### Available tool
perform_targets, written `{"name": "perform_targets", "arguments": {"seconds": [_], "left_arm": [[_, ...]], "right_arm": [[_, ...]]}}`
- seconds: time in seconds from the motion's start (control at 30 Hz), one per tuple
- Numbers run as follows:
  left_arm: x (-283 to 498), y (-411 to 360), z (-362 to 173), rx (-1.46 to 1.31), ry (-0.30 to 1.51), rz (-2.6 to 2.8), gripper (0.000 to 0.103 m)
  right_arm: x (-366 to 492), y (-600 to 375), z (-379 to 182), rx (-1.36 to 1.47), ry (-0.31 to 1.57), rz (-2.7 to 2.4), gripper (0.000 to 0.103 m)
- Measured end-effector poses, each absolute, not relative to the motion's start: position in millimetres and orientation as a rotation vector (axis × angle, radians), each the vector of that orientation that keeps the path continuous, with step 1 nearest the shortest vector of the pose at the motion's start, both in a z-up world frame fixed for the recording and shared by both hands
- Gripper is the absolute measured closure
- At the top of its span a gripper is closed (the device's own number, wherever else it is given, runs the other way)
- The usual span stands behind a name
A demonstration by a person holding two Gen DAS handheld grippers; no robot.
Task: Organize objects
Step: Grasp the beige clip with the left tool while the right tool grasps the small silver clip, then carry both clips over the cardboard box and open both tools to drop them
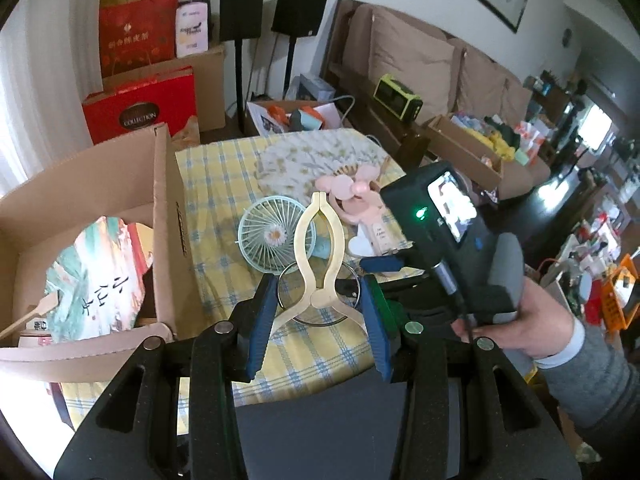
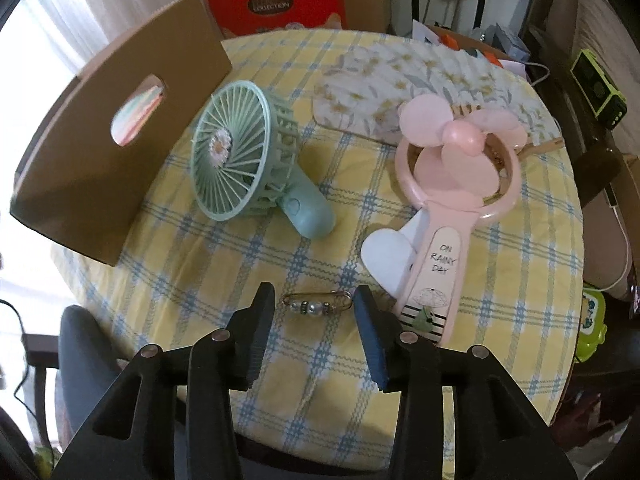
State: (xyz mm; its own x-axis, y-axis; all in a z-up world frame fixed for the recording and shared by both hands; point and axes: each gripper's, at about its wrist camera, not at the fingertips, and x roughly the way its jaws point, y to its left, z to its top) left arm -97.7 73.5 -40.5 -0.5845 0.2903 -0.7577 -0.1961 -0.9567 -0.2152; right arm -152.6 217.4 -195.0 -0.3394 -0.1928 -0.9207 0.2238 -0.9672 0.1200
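Observation:
My left gripper is shut on a cream plastic clip, pressing its two spread handles, and holds it above the table. A thin ring lies on the cloth below it. My right gripper is open, low over the table, with a beaded safety pin between its fingertips. A mint hand fan and a pink hand fan lie beyond it. The right gripper also shows in the left wrist view, just right of the clip.
An open cardboard box with a round paper fan inside stands at the table's left. A floral folding fan lies at the back. The table has a yellow checked cloth. A sofa and cluttered boxes lie behind.

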Motion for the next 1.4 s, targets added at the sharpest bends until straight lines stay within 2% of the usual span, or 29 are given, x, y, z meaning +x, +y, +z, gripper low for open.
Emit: {"name": "perform_targets", "arguments": {"seconds": [0.27,0.43,0.73,1.03,1.4], "left_arm": [[-98,60,-35,-1.254,-0.187,2.577,0.064],[-101,42,-26,-1.254,-0.219,2.582,0.064],[-132,-31,-15,-1.32,-0.351,2.635,0.064],[-187,-76,-46,-1.489,-0.399,2.654,0.064],[-260,-90,-98,-1.693,-0.396,2.58,0.064]], "right_arm": [[-151,206,-198,1.625,0.194,-2.414,0.065],[-151,211,-190,1.613,0.137,-2.4,0.066],[-154,205,-123,1.47,0.062,-2.394,0.066],[-167,171,-70,1.363,0.056,-2.363,0.066],[-199,120,-47,1.299,0.107,-2.32,0.066]]}}
